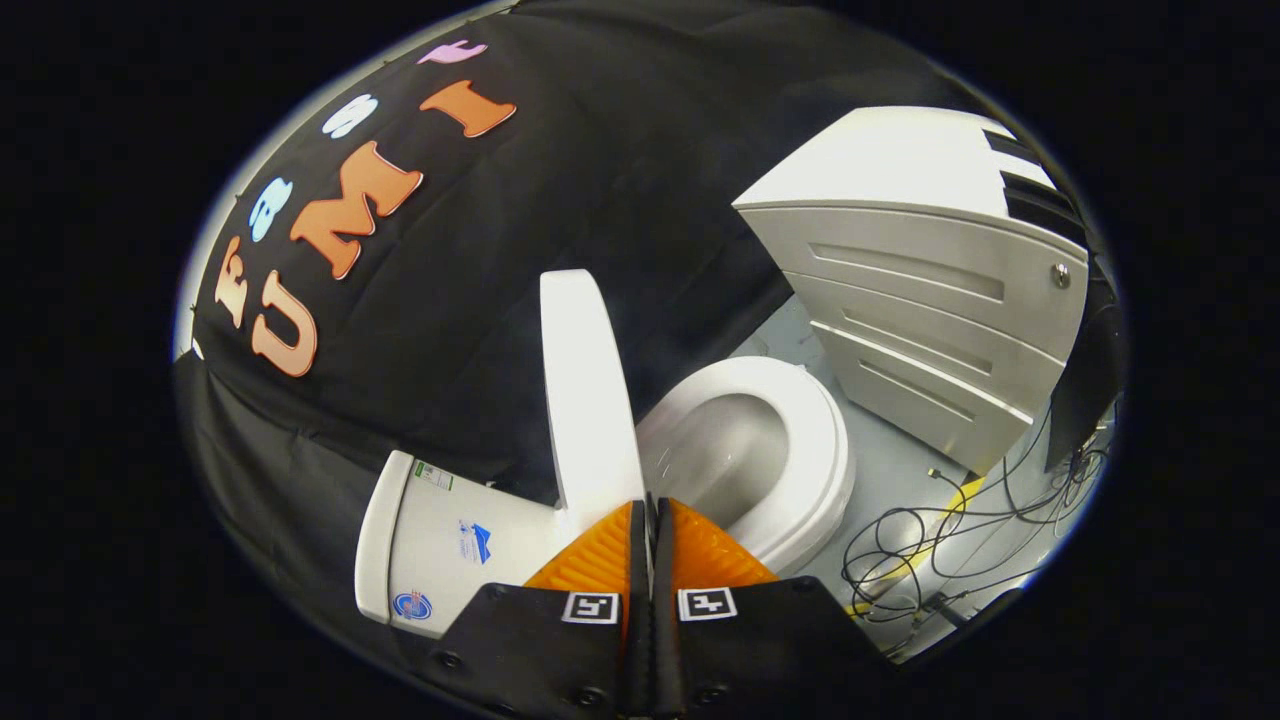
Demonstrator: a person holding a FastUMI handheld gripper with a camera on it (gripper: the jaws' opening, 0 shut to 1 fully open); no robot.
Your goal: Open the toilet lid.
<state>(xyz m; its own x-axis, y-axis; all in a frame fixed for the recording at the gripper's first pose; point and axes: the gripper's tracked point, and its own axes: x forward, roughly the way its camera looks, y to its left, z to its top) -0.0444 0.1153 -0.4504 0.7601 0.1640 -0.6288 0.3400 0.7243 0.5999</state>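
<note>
Gripper: your gripper [647, 505] has its two fingers pressed together with nothing between them; you hold nothing, so the lid is not being carried by a grasp.
Lid: the lid [590, 390] stands raised, near upright, just ahead of your fingertips and a little to their left, its inner face turned toward the bowl. You cannot tell whether the tips touch its lower edge; they are at least very near it.
Why it stands: it seems to rest at its hinge end toward the tank [440, 545], which would let it stay up without your support. That is a judgement.
Seat: the seat [800, 450] lies down around the open bowl [725, 450], beyond your fingers to the right, fully uncovered.
Progress: the opening looks done, or nearly so.
Next: if you draw back, do it straight and slowly, so the closed tips do not nudge the lid forward.
Surroundings: a drawer cabinet [930, 320] stands beyond the seat, and loose cables [920, 550] lie on the floor beside it, well apart from your fingers.
</note>
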